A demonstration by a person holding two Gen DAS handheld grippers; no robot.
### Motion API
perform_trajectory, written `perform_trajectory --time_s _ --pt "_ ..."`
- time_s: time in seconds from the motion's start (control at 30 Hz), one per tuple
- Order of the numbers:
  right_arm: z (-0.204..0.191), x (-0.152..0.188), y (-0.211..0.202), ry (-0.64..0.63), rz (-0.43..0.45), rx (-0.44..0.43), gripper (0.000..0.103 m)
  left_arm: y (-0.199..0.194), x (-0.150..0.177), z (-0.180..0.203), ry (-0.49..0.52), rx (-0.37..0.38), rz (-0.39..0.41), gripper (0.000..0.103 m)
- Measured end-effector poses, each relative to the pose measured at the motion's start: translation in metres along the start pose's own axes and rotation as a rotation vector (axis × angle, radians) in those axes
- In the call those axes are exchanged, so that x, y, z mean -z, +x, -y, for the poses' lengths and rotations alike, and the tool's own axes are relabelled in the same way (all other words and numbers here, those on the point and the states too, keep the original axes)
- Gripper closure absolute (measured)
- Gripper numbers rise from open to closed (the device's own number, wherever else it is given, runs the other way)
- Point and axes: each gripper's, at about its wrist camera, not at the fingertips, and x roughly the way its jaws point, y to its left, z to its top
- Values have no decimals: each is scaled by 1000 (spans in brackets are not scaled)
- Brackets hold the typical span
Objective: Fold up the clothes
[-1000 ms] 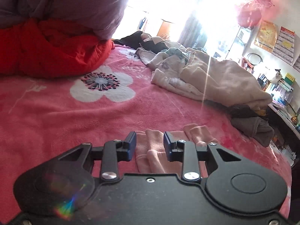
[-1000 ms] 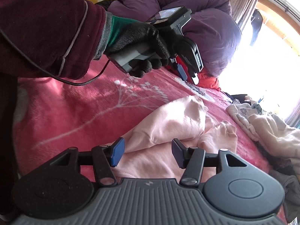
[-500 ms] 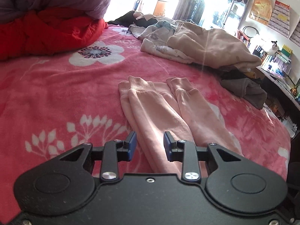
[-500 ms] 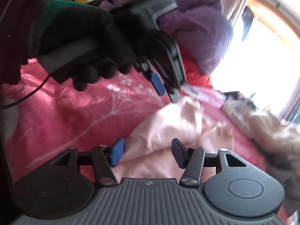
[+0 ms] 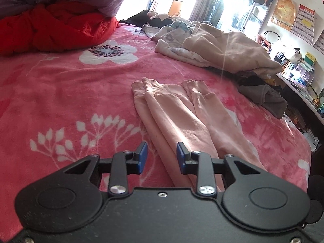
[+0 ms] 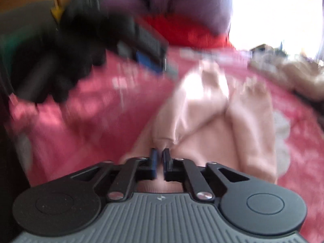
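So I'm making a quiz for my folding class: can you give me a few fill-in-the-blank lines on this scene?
1. The pale pink trousers lie on a pink ____ blanket.
2. The right claw is closing on a fold of the ____ garment.
3. The left claw hovers with its jaws ____, holding nothing.
4. Behind the white flower print sits a bundled ____ quilt.

Missing words: floral; pink; apart; red

One pink trousers (image 5: 178, 111) — two grippers (image 5: 160, 156)
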Motion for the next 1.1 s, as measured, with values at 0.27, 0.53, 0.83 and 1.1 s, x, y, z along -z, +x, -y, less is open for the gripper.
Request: perform_trajectory --time_s 0.27,0.53,0.83,1.1 --pt "-7 1 -29 -53 146 85 69 -5 -5 0 4 20 37 74" --pt "-33 -6 -23 -310 289 141 69 17 -11 15 76 53 54 81" --pt "-16 -8 -3 -327 122 9 66 48 -22 8 142 14 0 81" --pt "-12 -36 -12 -254 298 -6 66 78 -52 -4 123 42 79 81"
